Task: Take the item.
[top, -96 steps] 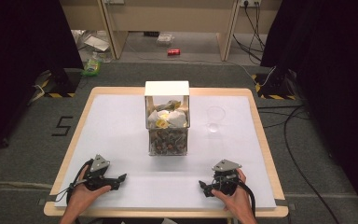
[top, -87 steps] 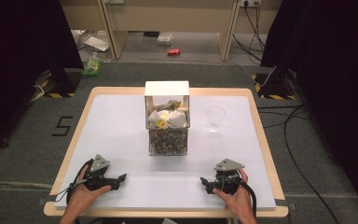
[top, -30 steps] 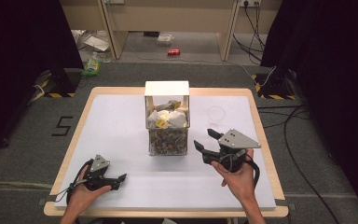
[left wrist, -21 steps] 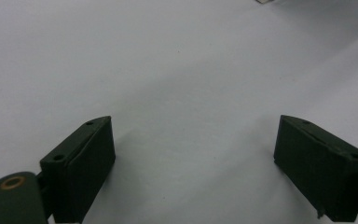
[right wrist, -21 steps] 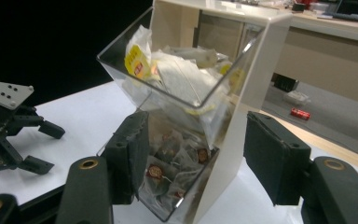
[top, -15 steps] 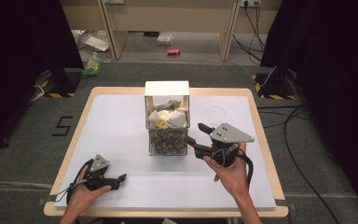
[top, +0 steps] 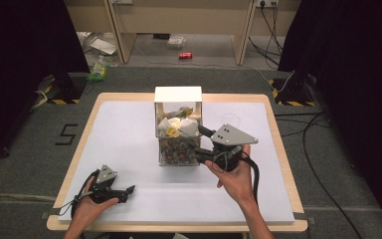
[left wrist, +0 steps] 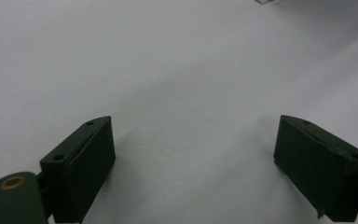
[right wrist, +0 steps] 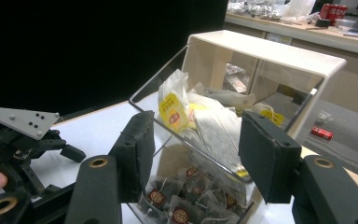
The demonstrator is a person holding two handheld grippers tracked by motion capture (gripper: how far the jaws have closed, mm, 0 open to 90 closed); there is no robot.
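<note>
The clear plastic 2-tier tea-bag dispenser with a white top (top: pixel 178 130) stands mid-table, nearer the far edge of the white-covered wooden table (top: pixel 129 134). The right gripper (top: pixel 203 145), jaws spread, hovers at the dispenser's right side, level with the white tea bags with yellow tags (right wrist: pixel 200 119). The left gripper (top: pixel 128 190) rests near the table's near-left corner, jaws spread over bare surface.

right gripper (top: pixel 202 145) raised, jaws apart, at right side of clear tea-bag box (top: pixel 178 127) | left gripper (top: pixel 122 191) low on white table (top: pixel 129 139), near front-left edge, jaws apart
</note>
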